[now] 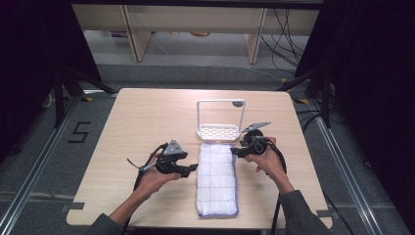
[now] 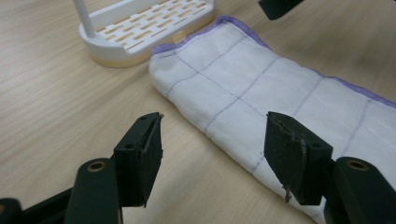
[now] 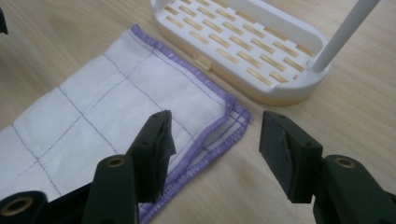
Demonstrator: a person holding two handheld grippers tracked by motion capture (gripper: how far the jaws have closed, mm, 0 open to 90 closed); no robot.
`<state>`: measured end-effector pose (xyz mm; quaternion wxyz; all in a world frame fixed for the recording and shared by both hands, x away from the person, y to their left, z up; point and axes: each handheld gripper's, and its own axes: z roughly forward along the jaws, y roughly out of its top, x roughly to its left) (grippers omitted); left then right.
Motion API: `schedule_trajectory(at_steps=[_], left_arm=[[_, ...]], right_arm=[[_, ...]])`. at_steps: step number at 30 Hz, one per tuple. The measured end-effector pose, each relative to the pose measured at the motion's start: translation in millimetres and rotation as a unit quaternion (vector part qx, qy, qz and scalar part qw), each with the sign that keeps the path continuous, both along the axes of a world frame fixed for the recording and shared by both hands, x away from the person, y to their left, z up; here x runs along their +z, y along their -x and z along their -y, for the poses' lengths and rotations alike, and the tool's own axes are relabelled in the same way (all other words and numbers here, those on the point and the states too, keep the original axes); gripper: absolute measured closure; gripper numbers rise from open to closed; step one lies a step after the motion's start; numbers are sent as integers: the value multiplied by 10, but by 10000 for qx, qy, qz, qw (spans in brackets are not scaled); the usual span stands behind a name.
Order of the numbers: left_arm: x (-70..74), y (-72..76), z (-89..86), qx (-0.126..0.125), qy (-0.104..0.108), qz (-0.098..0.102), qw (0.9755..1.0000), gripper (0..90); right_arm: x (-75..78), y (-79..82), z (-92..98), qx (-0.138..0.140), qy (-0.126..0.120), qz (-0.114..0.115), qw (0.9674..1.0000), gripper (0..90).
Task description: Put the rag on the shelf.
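A folded white cloth [image 1: 217, 178] with purple edging and grid stitching lies lengthwise on the table's front middle. Its far end nearly meets a white slotted rack [image 1: 219, 131] with a tall hoop handle. My left gripper [image 1: 192, 169] sits at the cloth's left edge with its jaws open and nothing between them. In the left gripper view the open left gripper [image 2: 215, 149] hovers over the cloth's [image 2: 280, 93] folded side, the rack [image 2: 140, 28] beyond. My right gripper [image 1: 235, 150] is at the cloth's far right corner. It [image 3: 217, 140] stands open above the corner of the cloth [image 3: 116, 107], near the rack [image 3: 243, 46].
The light wooden table [image 1: 147, 112] has bare surface on both sides of the cloth and behind the rack. Dark curtains flank it, and furniture legs and cables stand on the floor beyond the far edge. A jaw of the other gripper [image 2: 278, 7] shows in the left gripper view.
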<state>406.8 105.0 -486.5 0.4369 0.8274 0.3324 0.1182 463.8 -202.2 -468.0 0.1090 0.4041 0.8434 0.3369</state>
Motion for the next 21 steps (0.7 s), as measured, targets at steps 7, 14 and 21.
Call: schedule_trajectory(at_steps=[7,14,21], left_arm=[[-41,-209,16,141,-35,-129,9998,349],[-71,-447,91,181,-15,-179,9997,349],[-82,-564,182,177,24,-190,9997,361]], right_arm=[[-21,-36,34,-147,-26,-7,9999,414],[-38,-83,64,-434,-110,-117,9989,375],[-69,-115,70,-518,-33,-116,9986,368]])
